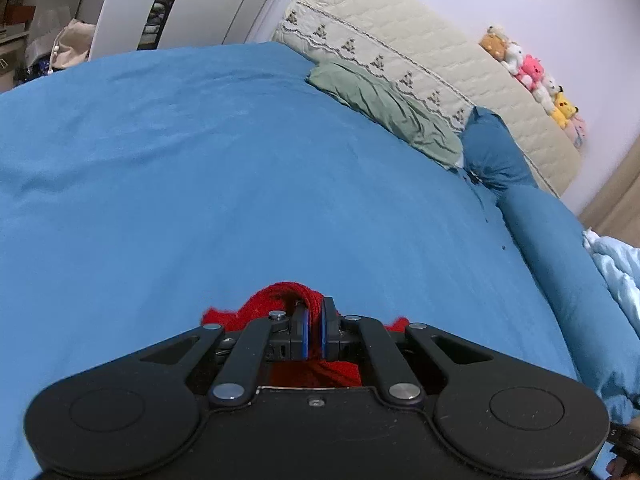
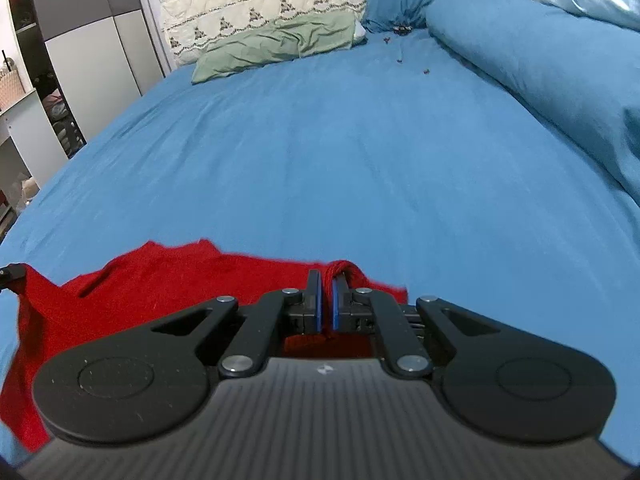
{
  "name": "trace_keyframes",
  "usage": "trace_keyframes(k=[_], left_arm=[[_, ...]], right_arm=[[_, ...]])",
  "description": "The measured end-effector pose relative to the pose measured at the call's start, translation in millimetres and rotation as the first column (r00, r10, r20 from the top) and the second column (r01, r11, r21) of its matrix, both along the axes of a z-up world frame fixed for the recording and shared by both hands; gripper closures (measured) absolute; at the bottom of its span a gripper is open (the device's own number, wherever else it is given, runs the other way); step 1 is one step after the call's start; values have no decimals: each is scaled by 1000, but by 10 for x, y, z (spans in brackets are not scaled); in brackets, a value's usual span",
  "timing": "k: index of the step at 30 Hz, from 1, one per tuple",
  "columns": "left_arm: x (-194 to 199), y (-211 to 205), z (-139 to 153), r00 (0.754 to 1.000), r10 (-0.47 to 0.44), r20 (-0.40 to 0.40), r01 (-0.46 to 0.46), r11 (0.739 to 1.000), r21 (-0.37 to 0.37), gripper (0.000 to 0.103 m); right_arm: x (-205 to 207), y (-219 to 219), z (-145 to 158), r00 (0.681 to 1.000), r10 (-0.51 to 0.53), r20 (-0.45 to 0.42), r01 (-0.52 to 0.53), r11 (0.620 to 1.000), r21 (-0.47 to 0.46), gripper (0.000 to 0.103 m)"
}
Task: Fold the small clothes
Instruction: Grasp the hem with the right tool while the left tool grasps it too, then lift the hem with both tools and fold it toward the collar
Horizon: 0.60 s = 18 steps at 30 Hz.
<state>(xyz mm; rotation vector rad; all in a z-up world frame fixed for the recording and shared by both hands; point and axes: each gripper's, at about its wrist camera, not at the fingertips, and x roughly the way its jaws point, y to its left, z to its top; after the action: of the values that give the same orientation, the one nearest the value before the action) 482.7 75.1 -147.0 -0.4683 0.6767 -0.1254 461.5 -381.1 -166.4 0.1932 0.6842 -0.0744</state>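
Note:
A red knitted garment [image 2: 160,284] is held over the blue bed sheet [image 2: 340,152]. My right gripper [image 2: 326,280] is shut on a bunched edge of it, and the cloth spreads to the left in the right wrist view. My left gripper [image 1: 315,306] is shut on another bunched red fold [image 1: 280,296], with more red cloth showing under its body. A tip of the left gripper [image 2: 10,274] peeks in at the left edge of the right wrist view, at the garment's far corner.
A green pillow [image 2: 276,44] and a cream quilted headboard cover [image 2: 256,4] lie at the bed's head. A rolled blue duvet [image 2: 540,48] runs along the right side. Small dark bits [image 2: 426,72] lie on the sheet. Plush toys [image 1: 532,76] line the wall. A wardrobe [image 2: 92,32] stands left.

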Motion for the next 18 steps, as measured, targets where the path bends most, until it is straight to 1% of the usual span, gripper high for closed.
trace_keyframes(k=[3, 4, 6, 9, 10, 11, 12, 13, 14, 15, 16, 17, 18], left_arm=[[133, 49, -81, 999, 42, -28, -42, 999, -5, 98], [184, 52, -123, 998, 50, -41, -50, 999, -4, 98], [284, 21, -223, 996, 57, -65, -56, 998, 25, 98], [295, -5, -292, 996, 51, -67, -48, 998, 44, 96], [291, 1, -280, 997, 49, -58, -47, 998, 45, 93], [253, 12, -252, 998, 50, -40, -48, 998, 48, 84], [206, 30, -217, 999, 46, -24, -45, 998, 51, 77], [147, 29, -172, 999, 36, 0, -35, 997, 63, 63], [43, 24, -94, 999, 19, 28, -21, 995, 95, 54], [-76, 23, -40, 999, 5, 53, -12, 991, 131, 49], [-180, -1, -5, 997, -13, 74, 1, 987, 163, 37], [-288, -21, 20, 996, -36, 84, 20, 982, 187, 29], [-397, -41, 15, 994, -60, 93, 40, 978, 205, 28]], right_arm=[[175, 23, -66, 1000, 3, -1, -3, 999, -36, 83], [248, 51, -103, 1000, -1, -13, 0, 999, -54, 83], [423, 108, -194, 999, -6, -53, 2, 997, -82, 83], [540, 126, -341, 996, -23, -90, 16, 996, -86, 81], [548, 123, -381, 995, -28, -92, 20, 996, -83, 78], [541, 114, -394, 995, -34, -89, 27, 997, -78, 74], [521, 100, -391, 996, -36, -86, 30, 997, -66, 61], [471, 84, -374, 996, -37, -78, 33, 998, -52, 40], [440, 56, -343, 997, -45, -60, 42, 998, -42, 32], [388, 33, -299, 998, -52, -38, 50, 998, -41, 24], [281, 16, -254, 999, -48, -13, 48, 998, -40, 22], [166, 11, -211, 1000, -30, 5, 30, 999, -34, 21], [64, 13, -186, 1000, -11, 16, 12, 1000, -24, 17]])
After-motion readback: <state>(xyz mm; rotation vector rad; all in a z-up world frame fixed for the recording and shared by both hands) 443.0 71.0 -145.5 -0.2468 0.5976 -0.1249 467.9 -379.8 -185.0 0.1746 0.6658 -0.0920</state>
